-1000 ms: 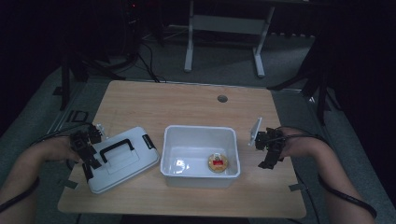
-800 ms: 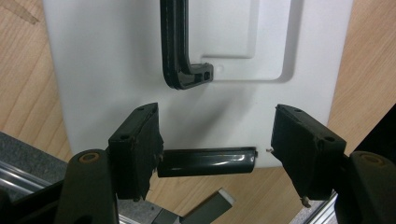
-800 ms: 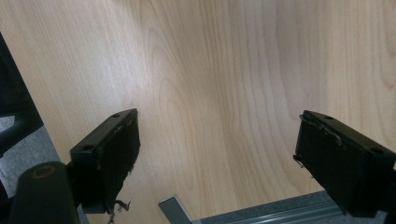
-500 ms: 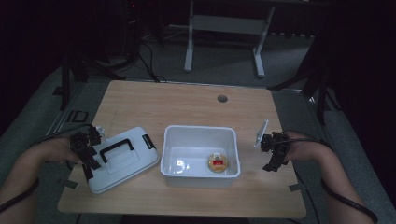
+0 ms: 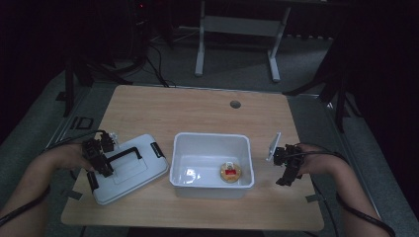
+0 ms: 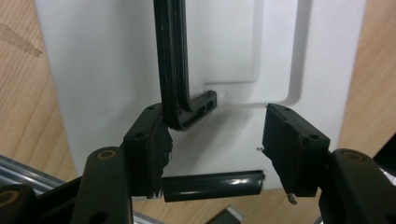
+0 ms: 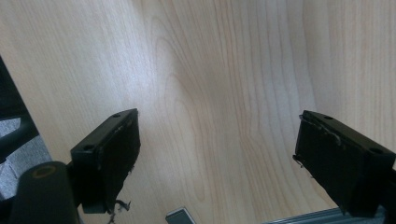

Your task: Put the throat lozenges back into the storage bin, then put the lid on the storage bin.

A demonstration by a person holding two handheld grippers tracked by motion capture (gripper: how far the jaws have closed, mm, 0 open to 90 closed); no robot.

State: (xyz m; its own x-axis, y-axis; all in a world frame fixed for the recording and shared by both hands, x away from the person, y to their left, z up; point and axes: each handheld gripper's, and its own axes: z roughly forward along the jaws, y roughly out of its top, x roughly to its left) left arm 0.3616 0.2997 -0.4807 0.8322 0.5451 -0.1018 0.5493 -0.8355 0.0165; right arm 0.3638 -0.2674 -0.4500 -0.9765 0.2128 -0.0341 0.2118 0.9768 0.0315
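Item: flat white plastic lid with black handle (image 6: 177, 60), lying on the pale wooden surface (image 5: 197, 111) left of the open white plastic tub (image 5: 211, 159); my left gripper (image 6: 215, 140) is spread over the handle's end, my right gripper (image 7: 215, 154) spread and empty, so I'd centre before closing.

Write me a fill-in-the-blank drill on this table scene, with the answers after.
1. The white bin stands open, and its lid lies on the table to its ____.
2. The lid's handle is coloured ____.
3. The left gripper hovers over the ____.
4. The right gripper has its jaws ____ over bare wood.

Answers: left; black; lid; open
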